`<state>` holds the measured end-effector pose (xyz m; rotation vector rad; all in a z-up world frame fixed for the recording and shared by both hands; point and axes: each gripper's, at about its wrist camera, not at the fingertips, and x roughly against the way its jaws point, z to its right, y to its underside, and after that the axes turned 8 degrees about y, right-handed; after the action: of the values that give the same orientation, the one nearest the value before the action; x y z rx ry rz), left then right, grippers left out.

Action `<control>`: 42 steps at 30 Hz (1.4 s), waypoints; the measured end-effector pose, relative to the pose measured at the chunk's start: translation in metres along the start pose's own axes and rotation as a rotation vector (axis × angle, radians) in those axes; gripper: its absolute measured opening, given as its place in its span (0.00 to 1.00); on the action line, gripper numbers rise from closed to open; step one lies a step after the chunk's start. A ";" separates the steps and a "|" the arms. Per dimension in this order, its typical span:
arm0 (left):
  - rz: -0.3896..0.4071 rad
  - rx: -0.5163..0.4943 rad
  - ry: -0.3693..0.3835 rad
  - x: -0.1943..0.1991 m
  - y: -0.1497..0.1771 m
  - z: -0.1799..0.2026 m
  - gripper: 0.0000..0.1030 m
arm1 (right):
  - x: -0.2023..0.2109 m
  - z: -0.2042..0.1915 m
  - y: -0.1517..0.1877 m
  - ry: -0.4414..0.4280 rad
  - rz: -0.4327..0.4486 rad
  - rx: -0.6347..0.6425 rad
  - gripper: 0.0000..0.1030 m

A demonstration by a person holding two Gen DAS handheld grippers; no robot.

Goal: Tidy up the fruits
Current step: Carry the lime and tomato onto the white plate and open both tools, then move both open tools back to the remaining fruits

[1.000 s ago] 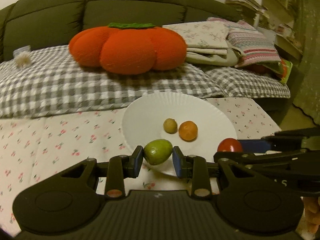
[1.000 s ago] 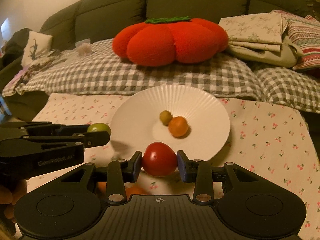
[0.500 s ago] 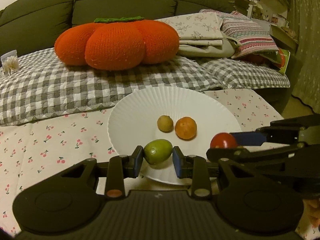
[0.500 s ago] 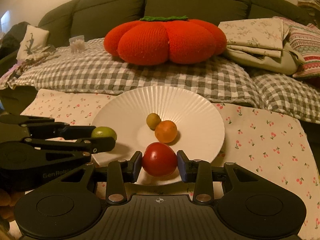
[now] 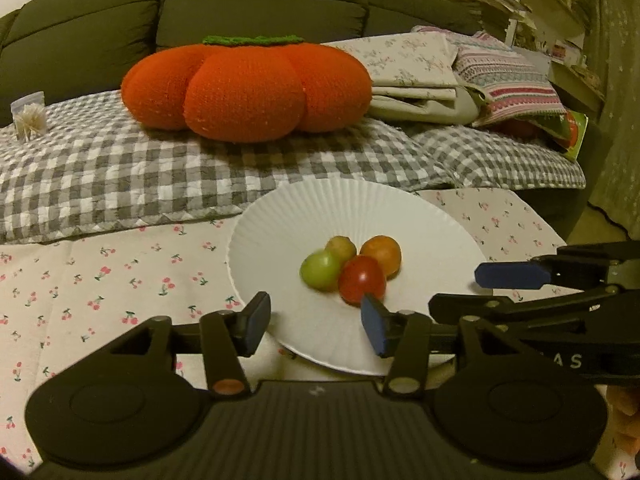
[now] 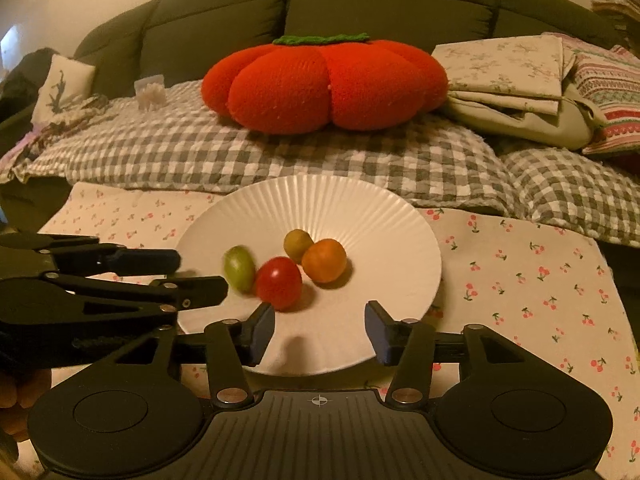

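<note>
A white ridged paper plate (image 5: 420,216) (image 6: 380,216) lies on the cherry-print cloth. On it sit a green fruit (image 5: 320,269) (image 6: 239,268), a red tomato (image 5: 362,279) (image 6: 279,282), an orange fruit (image 5: 381,254) (image 6: 324,260) and a small olive-yellow fruit (image 5: 340,247) (image 6: 297,244), bunched together. The green fruit looks blurred in the right wrist view. My left gripper (image 5: 316,326) is open and empty just in front of the fruits. My right gripper (image 6: 320,332) is open and empty over the plate's near edge. Each gripper shows side-on in the other's view.
A big orange pumpkin cushion (image 5: 248,84) (image 6: 324,80) rests on a grey checked blanket (image 5: 120,172) behind the plate. Folded linens (image 5: 420,76) and a striped pillow (image 5: 508,80) lie to the right on the dark green sofa. Shelves (image 5: 560,20) stand at the far right.
Both grippers have opened. The green fruit and the red tomato have dropped onto the plate beside the other two fruits. Both grippers have drawn back a little.
</note>
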<state>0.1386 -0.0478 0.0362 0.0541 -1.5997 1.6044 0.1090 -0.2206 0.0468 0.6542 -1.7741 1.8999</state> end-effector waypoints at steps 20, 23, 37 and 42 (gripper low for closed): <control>-0.025 0.086 -0.023 0.026 0.003 -0.011 0.48 | 0.010 0.019 -0.005 -0.079 -0.067 -0.195 0.56; -0.038 0.102 -0.029 0.031 0.007 -0.013 0.48 | 0.012 0.017 -0.005 -0.099 -0.078 -0.201 0.59; -0.113 0.155 -0.032 0.057 0.031 -0.018 0.55 | 0.026 0.003 0.001 -0.142 -0.163 -0.218 0.79; -0.133 0.182 -0.020 0.059 0.040 -0.016 0.56 | 0.029 0.003 0.005 -0.141 -0.186 -0.221 0.79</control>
<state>0.0859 0.0037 0.0349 0.2682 -1.4303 1.6451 0.0831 -0.2237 0.0615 0.8552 -1.9020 1.5429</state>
